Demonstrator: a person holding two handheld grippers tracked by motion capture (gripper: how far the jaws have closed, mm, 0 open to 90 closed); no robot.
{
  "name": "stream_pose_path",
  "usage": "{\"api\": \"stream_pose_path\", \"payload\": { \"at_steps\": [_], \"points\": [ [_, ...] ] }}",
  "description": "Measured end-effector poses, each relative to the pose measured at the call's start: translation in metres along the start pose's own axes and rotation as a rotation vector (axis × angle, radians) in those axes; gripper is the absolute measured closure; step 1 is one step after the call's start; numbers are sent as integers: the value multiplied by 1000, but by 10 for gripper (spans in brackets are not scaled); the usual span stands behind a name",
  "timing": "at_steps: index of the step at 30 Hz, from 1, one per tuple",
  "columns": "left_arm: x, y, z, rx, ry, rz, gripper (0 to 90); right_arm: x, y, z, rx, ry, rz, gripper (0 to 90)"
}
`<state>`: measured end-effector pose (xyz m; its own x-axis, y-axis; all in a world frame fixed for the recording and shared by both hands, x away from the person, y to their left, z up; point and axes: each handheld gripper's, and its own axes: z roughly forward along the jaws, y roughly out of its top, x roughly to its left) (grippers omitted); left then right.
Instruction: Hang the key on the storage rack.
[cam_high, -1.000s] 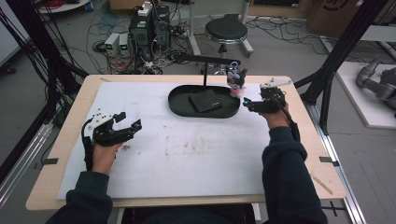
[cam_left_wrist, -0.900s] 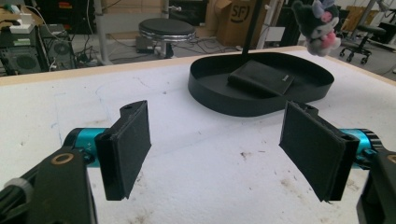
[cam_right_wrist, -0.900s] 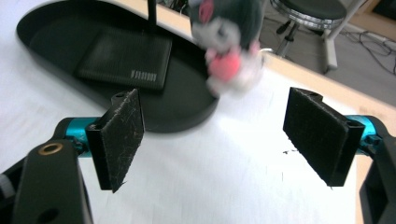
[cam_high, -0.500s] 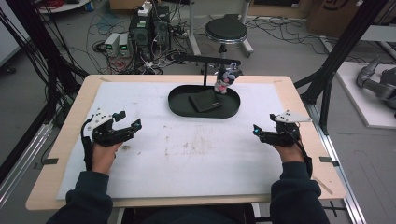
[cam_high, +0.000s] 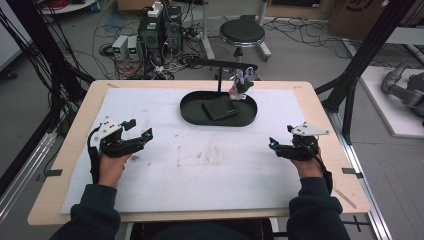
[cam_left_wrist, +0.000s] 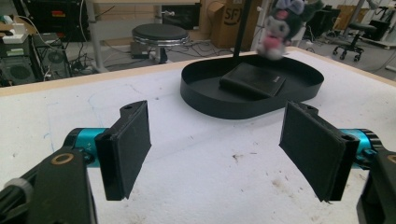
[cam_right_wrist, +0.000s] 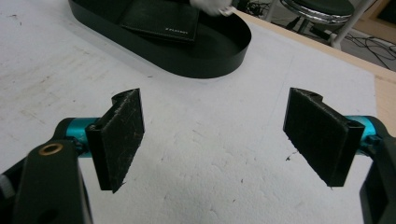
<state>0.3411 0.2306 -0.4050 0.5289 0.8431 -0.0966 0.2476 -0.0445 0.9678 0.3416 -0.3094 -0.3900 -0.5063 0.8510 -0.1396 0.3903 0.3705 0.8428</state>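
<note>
right now both hands rest on the white mat, well apart from the black tray (cam_high: 192, 116) — the left gripper (cam_high: 141, 137) and the right gripper (cam_high: 274, 145) each have jaws spread and empty. a dark wallet (cam_high: 219, 107) lies in the tray; a plush toy (cam_high: 241, 85) seemingly hangs from the stand above it. next move, i'd judge: reach forward to the tray.

Tray (cam_high: 192, 116) black, wallet (cam_high: 219, 107) in it black. Plush (cam_high: 240, 85) black and white with pink. Mat (cam_high: 210, 165) white, brown smudges. Surface (cam_high: 327, 125) light wood. Both claws, left (cam_high: 141, 131) and right (cam_high: 275, 145): black pads, teal fittings.
</note>
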Motion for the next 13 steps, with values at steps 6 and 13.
{"api": "stream_pose_path", "payload": {
  "at_steps": [6,13],
  "points": [
    [0,0,0,2,-2,4,243,1,0,1,0,3,-2,209],
    [0,-1,1,2,-2,-1,243,0,-1,1,-3,1,-2,209]
  ]
}}
